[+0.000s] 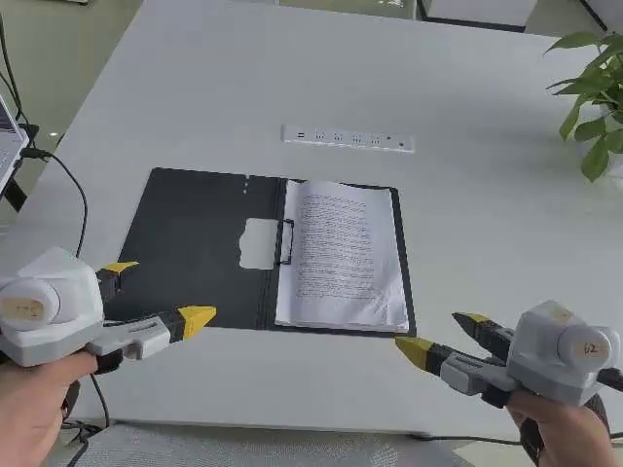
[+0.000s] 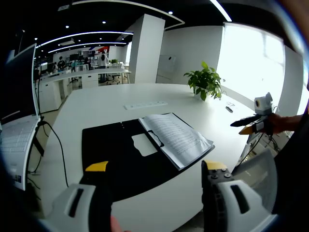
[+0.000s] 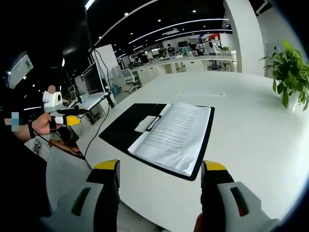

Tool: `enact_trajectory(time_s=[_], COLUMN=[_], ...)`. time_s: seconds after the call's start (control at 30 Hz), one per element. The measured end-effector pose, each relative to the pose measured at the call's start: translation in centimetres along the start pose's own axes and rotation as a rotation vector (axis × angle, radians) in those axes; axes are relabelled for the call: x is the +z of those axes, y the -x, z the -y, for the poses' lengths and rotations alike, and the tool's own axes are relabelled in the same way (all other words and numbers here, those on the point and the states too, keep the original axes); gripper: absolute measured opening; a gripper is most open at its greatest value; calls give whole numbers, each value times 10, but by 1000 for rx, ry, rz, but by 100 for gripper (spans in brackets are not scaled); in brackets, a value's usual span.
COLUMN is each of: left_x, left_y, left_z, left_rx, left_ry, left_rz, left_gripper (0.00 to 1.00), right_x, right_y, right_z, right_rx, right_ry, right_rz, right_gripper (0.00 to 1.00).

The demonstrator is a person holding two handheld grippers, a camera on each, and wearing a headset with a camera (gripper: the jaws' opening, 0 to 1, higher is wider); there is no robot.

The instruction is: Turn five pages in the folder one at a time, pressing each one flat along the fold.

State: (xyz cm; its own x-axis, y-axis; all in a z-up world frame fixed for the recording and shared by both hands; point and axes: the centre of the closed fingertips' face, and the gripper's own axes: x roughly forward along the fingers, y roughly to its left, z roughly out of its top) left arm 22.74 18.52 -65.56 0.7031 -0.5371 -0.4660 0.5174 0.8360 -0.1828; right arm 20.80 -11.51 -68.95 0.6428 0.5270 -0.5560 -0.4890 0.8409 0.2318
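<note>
**Open folder on desk, both grippers clear of it**

Left to right, I log:
- Left gripper [image 1: 161, 291]: held in a hand off the near-left edge of the white desk [image 1: 487, 195], in the air. Yellow-tipped jaws are spread wide with nothing between them.
- Black folder [image 1: 195, 233]: lies open and flat at mid-desk.
  - Its left half is bare cover with a pale patch [image 1: 258, 243] just beside the spine clip [image 1: 285, 241].
  - Its right half carries a stack of printed pages [image 1: 341, 253], lying flat with the inner edge at the clip.
- White power strip [image 1: 348, 138]: on the desk beyond the folder, apart from it.
- Right gripper [image 1: 441, 332]: held in a hand near the folder's near-right corner and not touching it. Jaws are apart and empty.
- Potted plant [image 1: 594, 97]: at the far-right edge.
</note>
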Motion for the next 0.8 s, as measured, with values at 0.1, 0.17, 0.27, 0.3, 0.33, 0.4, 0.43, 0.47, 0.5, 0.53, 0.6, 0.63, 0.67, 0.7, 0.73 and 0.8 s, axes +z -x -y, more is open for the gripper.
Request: enact_trajectory(time_s=[0.1, 0.17, 0.27, 0.3, 0.33, 0.4, 0.43, 0.47, 0.5, 0.53, 0.6, 0.63, 0.67, 0.7, 0.73, 0.8], left_x=[-2, -2, -2, -2, -2, -2, -2, -2, -2, -2, -2, -1, -1, -1, 0, 0], left_y=[1, 2, 3, 3, 3, 4, 4, 4, 4, 4, 3, 3, 3, 3, 3, 3], left_z=[-1, -2, -3, -3, -4, -4, -4, -4, -4, -4, -4, -4, -3, -3, -3, -2], left_rx=[1, 2, 5, 5, 6, 9, 9, 10, 10, 9, 9, 9, 10, 10, 10, 9], left_ry=[0, 2, 2, 1, 0, 0, 2, 2, 1, -1, -4, -3, -2, 0, 1, 3], left_rz=[-5, -5, -5, -5, -5, -6, -5, -6, -7, -8, -8, -8, -8, -6, -5, -4], left_gripper=[77, 77, 77, 77, 77, 77, 77, 77, 77, 77, 77, 77, 77, 77, 77, 76], right_x=[0, -1, 0, 0, 0, 0, 0, 0, 1, 1, 0, 0, 0, -1, -1, 0], right_y=[0, 0, 0, 0, 0, -1, -1, -1, -1, -1, -1, -1, -2, -2, -2, -2], right_z=[-1, -1, 0, 0, 1, 1, 1, 1, 1, 1, 1, 1, 0, 0, 0, 1], right_rx=[-1, -2, -4, -3, -3, -2, -2, -2, -2, -2, -1, 0, 2, 3, 4, 3], right_ry=[-1, -1, -6, -6, -4, -2, -3, -3, -5, -7, -9, -9, -4, -4, -4, -6], right_rz=[0, 0, 5, 5, 4, 3, 5, 5, 7, 8, 8, 6, 4, 3, 1, 1], right_gripper=[68, 68, 68, 68, 68, 68, 68, 68, 68, 67, 67, 67, 67, 67, 67, 67])
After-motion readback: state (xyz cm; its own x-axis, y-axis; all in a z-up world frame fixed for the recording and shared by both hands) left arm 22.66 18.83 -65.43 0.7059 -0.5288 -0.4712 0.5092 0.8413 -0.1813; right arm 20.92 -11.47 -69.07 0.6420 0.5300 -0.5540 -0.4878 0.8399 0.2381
